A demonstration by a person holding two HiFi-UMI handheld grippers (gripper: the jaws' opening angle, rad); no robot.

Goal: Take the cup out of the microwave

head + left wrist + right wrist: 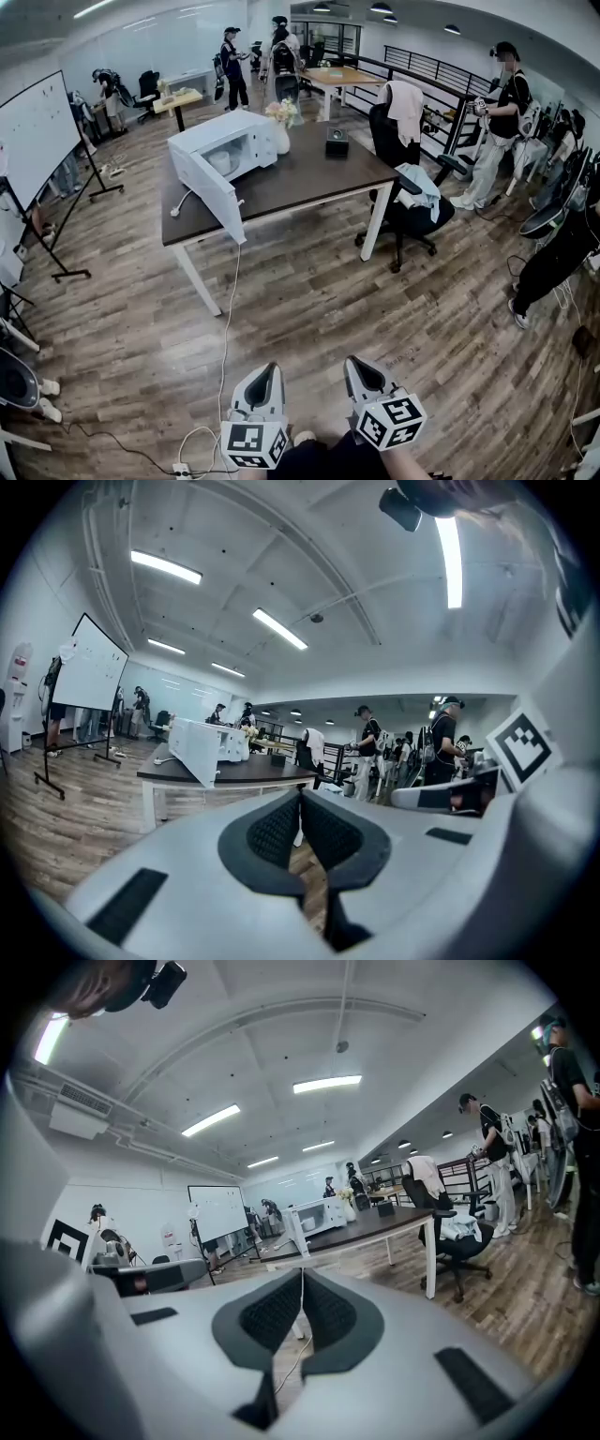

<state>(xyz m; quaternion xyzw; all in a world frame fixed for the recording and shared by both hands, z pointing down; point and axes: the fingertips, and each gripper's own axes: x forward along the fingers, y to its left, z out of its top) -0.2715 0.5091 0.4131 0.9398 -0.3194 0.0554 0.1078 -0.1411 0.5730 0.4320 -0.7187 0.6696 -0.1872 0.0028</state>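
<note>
A white microwave (220,150) stands on the dark-topped table (309,173) with its door (208,192) swung open toward me. Inside its cavity a pale cup (223,162) shows faintly. My left gripper (265,377) and right gripper (361,373) hang low at the bottom of the head view, far from the table, both shut with nothing between the pads. In the left gripper view the microwave (202,747) is small and distant beyond the shut left gripper (301,803). The right gripper view shows the microwave (314,1215) far off past the right gripper (302,1283).
A flower vase (282,127) and a small black box (337,142) sit on the table behind the microwave. A black office chair (408,178) with clothes stands at the table's right. A whiteboard on a stand (37,141) is at left. A white cable (223,375) trails across the wood floor. Several people stand around.
</note>
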